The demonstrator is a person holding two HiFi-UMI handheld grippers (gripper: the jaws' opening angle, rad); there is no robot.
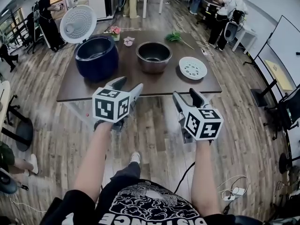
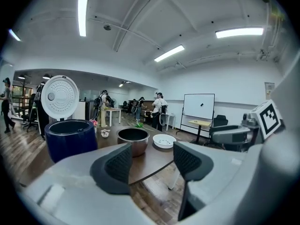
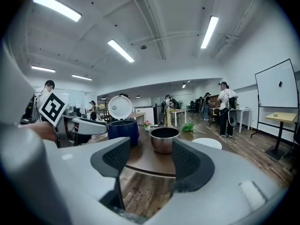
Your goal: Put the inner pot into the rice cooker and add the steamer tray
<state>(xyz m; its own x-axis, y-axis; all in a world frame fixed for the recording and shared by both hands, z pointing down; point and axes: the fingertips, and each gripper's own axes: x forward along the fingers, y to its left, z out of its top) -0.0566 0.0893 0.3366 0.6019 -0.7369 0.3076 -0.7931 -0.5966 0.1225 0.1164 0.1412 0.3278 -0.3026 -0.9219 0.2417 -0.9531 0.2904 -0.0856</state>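
Head view: my left gripper (image 1: 129, 85) and right gripper (image 1: 186, 95) are both held out ahead of me, over the wood floor (image 1: 154, 125), just short of the table's (image 1: 140, 86) near edge. Both sets of jaws stand wide apart with nothing between them.

Left gripper view agrees: pads (image 2: 118, 166) are well apart, and only the table edge and floor show through the gap. Right gripper view is the same: its pads (image 3: 115, 156) are apart, with the pot in line beyond the gap. Neither gripper touches anything.

On the table:
- The pot (image 1: 153, 56) stands upright near the middle on the bare top. It is empty and not in the cooker.
- The cooker (image 1: 97, 57) is dark blue and sits left of the pot, near it but apart. Its lid (image 1: 78, 24) is swung up and its cavity is empty.
- The tray (image 1: 192, 68) is white with holes. It lies flat right of the pot, apart from it, toward the table's right end.
- Left to right the row reads cooker, pot, tray.

Along the far edge are a green sprig (image 1: 176, 36), flowers (image 1: 114, 30) and a small pale thing (image 1: 128, 41) that I can't identify.

Further out, people stand at other tables across the room. A whiteboard (image 2: 198, 107) is off to the right. A power strip (image 1: 233, 192) with cable lies on the floor right of my feet.
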